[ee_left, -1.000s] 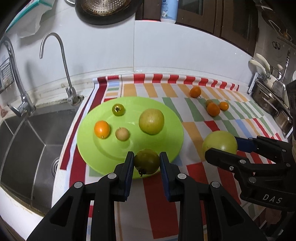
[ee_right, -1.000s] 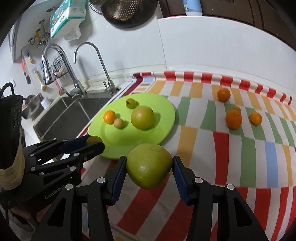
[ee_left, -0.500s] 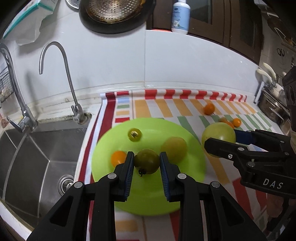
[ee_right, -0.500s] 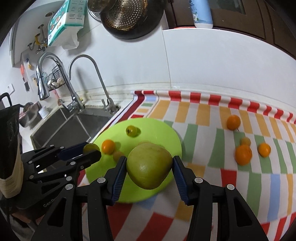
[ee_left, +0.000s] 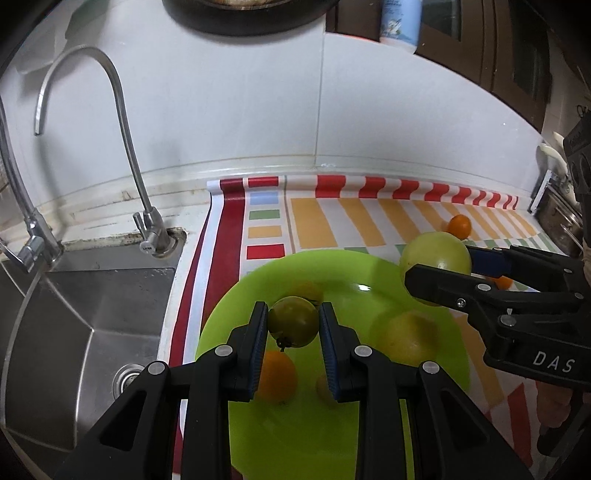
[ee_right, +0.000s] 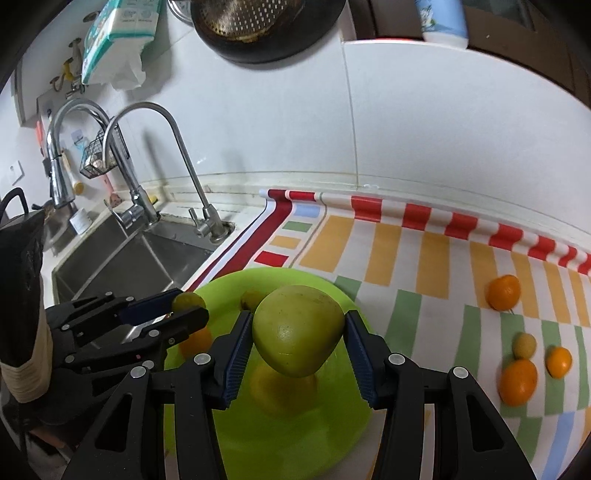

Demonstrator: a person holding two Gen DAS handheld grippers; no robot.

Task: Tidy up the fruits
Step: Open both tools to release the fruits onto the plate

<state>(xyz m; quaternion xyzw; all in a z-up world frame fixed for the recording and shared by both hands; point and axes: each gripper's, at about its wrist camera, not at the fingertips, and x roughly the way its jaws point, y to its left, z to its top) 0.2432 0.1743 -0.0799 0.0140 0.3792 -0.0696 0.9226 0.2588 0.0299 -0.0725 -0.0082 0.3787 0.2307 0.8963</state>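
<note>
My left gripper (ee_left: pixel 293 326) is shut on a small green tomato (ee_left: pixel 293 320) with its stem hanging down, held above the lime-green plate (ee_left: pixel 343 273). My right gripper (ee_right: pixel 298 341) is shut on a large green pear-like fruit (ee_right: pixel 298 328), also over the plate (ee_right: pixel 306 435). Below on the plate lie an orange (ee_left: pixel 277 376), a blurred yellow-green fruit (ee_left: pixel 408 336) and a small pale fruit partly hidden by a finger. In the left wrist view the right gripper (ee_left: pixel 437 273) carries its fruit (ee_left: pixel 436 253) at the right. The right wrist view has the left gripper (ee_right: pixel 186 308) at the left.
A steel sink (ee_left: pixel 74 314) with two taps (ee_left: pixel 122 122) lies left of the striped cloth (ee_right: pixel 424 251). Loose oranges (ee_right: pixel 503 292) and a small pale fruit (ee_right: pixel 523 345) sit on the cloth at right. A colander (ee_right: pixel 251 22) hangs on the white wall.
Both grippers have travelled forward with their fruits, from the near side of the plate to above it. The plate's fruits now lie under the fingers. Both grips are unchanged.
</note>
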